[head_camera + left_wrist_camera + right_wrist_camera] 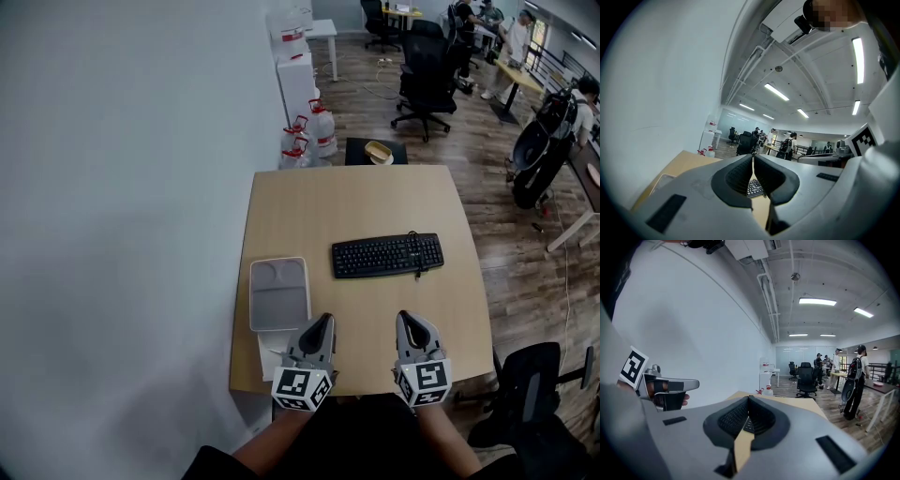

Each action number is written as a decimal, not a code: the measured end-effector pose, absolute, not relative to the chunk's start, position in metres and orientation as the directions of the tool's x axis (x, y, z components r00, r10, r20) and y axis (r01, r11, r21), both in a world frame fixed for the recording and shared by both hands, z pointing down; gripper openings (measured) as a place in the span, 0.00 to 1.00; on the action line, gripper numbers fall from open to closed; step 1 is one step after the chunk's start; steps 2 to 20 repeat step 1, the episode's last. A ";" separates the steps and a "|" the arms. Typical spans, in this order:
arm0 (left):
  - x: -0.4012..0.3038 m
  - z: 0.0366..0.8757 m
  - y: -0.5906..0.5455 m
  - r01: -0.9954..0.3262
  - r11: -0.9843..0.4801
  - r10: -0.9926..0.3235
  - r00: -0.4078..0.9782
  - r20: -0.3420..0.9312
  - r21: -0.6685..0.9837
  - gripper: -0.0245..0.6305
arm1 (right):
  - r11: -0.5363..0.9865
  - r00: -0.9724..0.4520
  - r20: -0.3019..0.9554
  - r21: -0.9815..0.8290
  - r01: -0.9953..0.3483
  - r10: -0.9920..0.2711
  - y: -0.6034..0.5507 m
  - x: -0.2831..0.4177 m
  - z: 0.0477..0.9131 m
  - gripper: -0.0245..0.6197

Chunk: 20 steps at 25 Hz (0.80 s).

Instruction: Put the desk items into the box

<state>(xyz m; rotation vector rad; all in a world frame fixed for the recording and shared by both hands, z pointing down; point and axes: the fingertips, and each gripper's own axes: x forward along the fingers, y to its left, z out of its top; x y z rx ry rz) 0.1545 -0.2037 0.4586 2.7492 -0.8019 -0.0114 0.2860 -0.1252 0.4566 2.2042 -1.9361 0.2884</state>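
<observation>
A white wall (122,187) is seen filling the left side of the head view, and a wooden desk (356,202) is set with its left edge against it. Beyond the desk's far edge, a black office chair (427,75) is seen on the wood floor, and water bottles (309,136) are stood near the wall. A black keyboard (387,255) is laid flat near the middle of the desk, slightly to the right. A shallow grey box (279,293) is placed near the desk's left edge, to the left of the keyboard and apart from it; it is seen lying on a white sheet (265,361). The left gripper (322,320) is held over the near edge of the desk, just beside the box's near right corner, with its jaws brought together and nothing between them. The right gripper (405,318) is held beside it, nearer than the keyboard, with its jaws likewise closed on nothing.
</observation>
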 end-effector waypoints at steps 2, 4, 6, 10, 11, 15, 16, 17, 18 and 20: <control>0.153 0.458 -0.205 -0.527 -0.807 -0.529 0.846 0.070 0.266 0.07 | -0.129 0.127 0.271 0.011 -0.992 -0.954 -0.127 0.285 0.456 0.13; 0.153 0.458 -0.205 -0.527 -0.807 -0.529 0.846 0.070 0.266 0.07 | -0.129 0.127 0.271 0.011 -0.992 -0.954 -0.127 0.285 0.456 0.13; 0.153 0.458 -0.205 -0.527 -0.807 -0.529 0.846 0.070 0.266 0.07 | -0.129 0.127 0.271 0.011 -0.992 -0.954 -0.127 0.285 0.456 0.13; 0.153 0.458 -0.205 -0.527 -0.807 -0.529 0.846 0.070 0.266 0.07 | -0.129 0.127 0.271 0.011 -0.992 -0.954 -0.127 0.285 0.456 0.13; 0.153 0.458 -0.205 -0.527 -0.807 -0.529 0.846 0.070 0.266 0.07 | -0.129 0.127 0.271 0.011 -0.992 -0.954 -0.127 0.285 0.456 0.13; 0.153 0.458 -0.205 -0.527 -0.807 -0.529 0.846 0.070 0.266 0.07 | -0.129 0.127 0.271 0.011 -0.992 -0.954 -0.127 0.285 0.456 0.13; 0.153 0.458 -0.205 -0.527 -0.807 -0.529 0.846 0.070 0.266 0.07 | -0.129 0.127 0.271 0.011 -0.992 -0.954 -0.127 0.285 0.456 0.13; 0.153 0.458 -0.205 -0.527 -0.807 -0.529 0.846 0.070 0.266 0.07 | -0.129 0.127 0.271 0.011 -0.992 -0.954 -0.127 0.285 0.456 0.13; 0.153 0.458 -0.205 -0.527 -0.807 -0.529 0.846 0.070 0.266 0.07 | -0.129 0.127 0.271 0.011 -0.992 -0.954 -0.127 0.285 0.456 0.13; 0.153 0.458 -0.205 -0.527 -0.807 -0.529 0.846 0.070 0.266 0.07 | -0.129 0.127 0.271 0.011 -0.992 -0.954 -0.127 0.285 0.456 0.13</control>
